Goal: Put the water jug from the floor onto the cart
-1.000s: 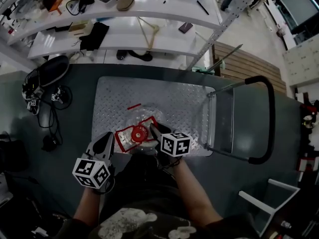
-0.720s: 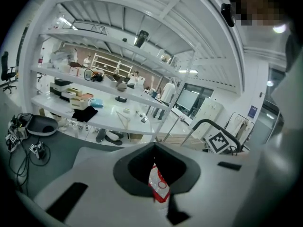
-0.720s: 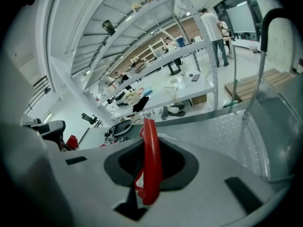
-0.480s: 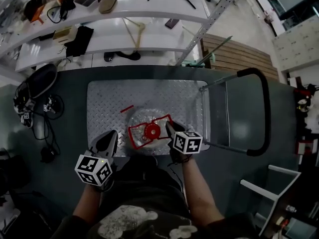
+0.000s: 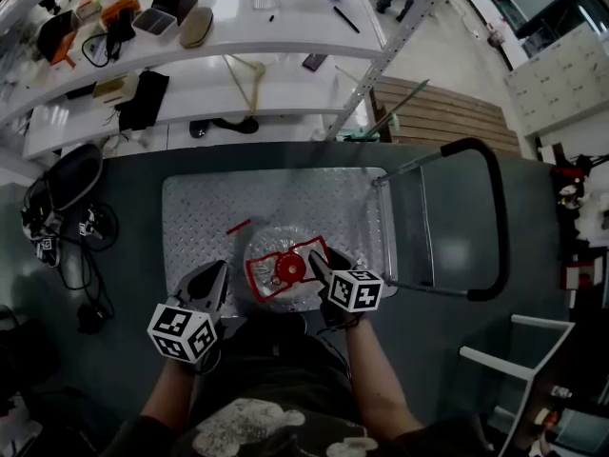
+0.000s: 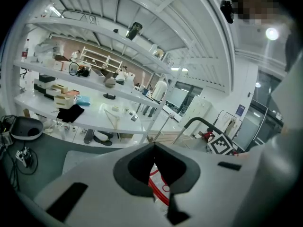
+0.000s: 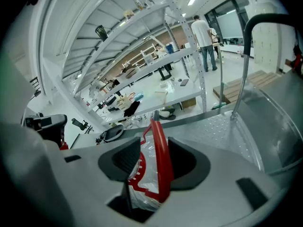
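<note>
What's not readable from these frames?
- Water jug base: head view looks straight down, so the jug's body hides whether it rests on the cart.
- Jug below its red handle: right gripper view, covered by the right tongs.
- Jug in left gripper view: left tongs block nearly all.
- Shelf items, head view: too small.

A lab-like workshop — long white cluttered shelves (image 5: pixel 285 34), steel platform cart (image 5: pixel 205 208), grey floor (image 5: pixel 133 184).

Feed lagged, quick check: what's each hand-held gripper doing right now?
Left hand-held gripper: closed, empty.
Right hand-held gripper: closed on the red handle of the water jug.
</note>
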A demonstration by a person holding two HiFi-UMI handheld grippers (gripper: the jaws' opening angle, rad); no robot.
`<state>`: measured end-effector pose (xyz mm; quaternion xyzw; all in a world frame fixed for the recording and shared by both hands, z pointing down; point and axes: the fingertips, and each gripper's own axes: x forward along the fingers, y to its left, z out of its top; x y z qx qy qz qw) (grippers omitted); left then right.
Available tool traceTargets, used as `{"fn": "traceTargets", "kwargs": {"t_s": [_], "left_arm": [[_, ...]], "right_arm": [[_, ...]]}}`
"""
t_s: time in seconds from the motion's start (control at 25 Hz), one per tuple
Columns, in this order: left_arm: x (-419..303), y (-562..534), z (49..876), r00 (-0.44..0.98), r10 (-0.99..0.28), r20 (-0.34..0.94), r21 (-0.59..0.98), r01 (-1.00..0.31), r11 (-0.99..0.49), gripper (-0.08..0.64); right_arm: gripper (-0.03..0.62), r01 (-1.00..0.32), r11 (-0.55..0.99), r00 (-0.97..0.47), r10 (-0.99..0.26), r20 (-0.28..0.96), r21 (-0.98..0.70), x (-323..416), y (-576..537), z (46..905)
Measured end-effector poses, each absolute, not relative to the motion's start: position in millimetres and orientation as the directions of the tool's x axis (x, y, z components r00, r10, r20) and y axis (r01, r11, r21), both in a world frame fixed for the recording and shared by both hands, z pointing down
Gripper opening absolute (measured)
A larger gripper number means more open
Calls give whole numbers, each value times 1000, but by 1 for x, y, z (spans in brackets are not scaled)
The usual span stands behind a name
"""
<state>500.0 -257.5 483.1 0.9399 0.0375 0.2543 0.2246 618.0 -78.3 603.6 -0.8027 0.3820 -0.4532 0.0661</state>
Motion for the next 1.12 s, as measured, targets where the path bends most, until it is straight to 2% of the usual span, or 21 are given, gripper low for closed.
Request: {"fn": "traceTargets", "kwargs": {"t_s": [0.2,0.44,0.6,0.96,1.12], "left_arm": [[499,-269,476,883,155,443,428,-56,-902,8],[481,-252,464,896,105,431,407,-90,-909,9],[467,-220,450,906,82,416,384,-93,-919,8],[431,-113,414,936,38,351,349,-92,-933,8],[400,-58,410,941,20,339,335,-101,-937,8]], "right_arm": [[164,-589,-712,431,-676,598,-381,621,-71,573],[164,-642,-676,440,-711,548,-362,612,-56,547],[163,-671,-653,483,-745,461,-352,611,-37,515],[161,-724,-560,463,-827,318,-403,577,44,460],[112,-738,-501,432,-865,256,-451,543,90,433]]}}
